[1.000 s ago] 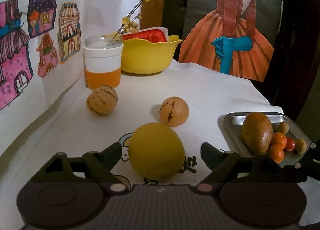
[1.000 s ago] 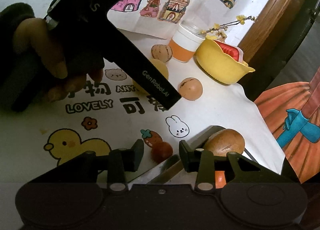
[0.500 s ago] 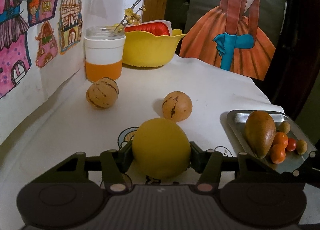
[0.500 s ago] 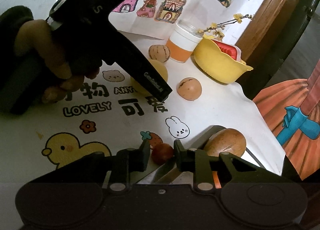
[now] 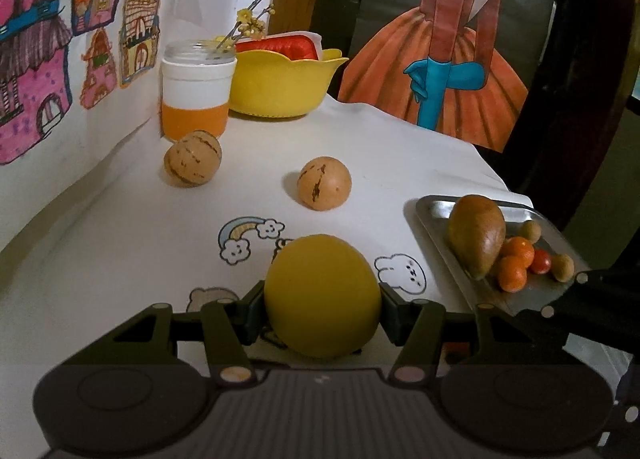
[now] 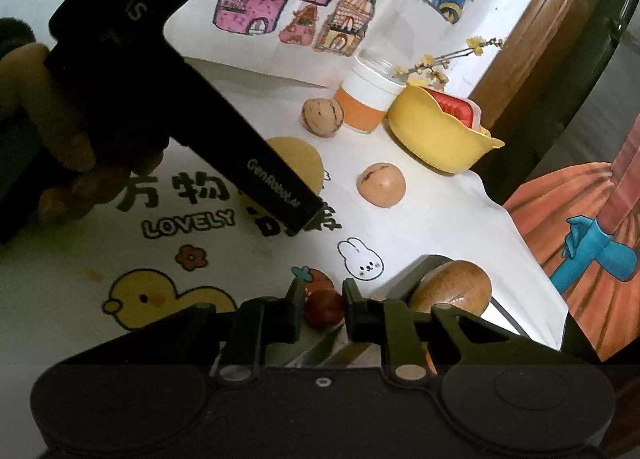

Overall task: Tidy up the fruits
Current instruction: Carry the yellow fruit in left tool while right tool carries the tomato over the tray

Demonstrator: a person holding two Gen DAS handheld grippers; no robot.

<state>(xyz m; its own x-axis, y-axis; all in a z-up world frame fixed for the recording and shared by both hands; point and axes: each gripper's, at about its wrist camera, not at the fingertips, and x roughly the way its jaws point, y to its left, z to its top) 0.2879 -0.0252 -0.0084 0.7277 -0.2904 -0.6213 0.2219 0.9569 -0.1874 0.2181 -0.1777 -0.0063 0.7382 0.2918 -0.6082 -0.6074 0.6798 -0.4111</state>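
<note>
A white tablecloth (image 5: 400,163) printed with cartoon animals covers the table, with painted houses on the paper behind it. The metal tray (image 5: 436,205) at the cloth's right edge serves as landmark: on it lie a brown oval fruit (image 5: 476,233), small orange fruits (image 5: 512,277), a red one and two tan ones. Just left of the tray, the left gripper (image 5: 322,313) is clamped on a yellow round fruit (image 5: 322,295), both pads pressed to its sides. At the tray's near corner, the right gripper (image 6: 323,305) pinches a small dark red fruit (image 6: 323,309). Farther left of the tray lie two striped tan fruits (image 5: 324,189), beyond them an orange-banded jar (image 5: 196,99) and a yellow bowl (image 5: 280,89).
</note>
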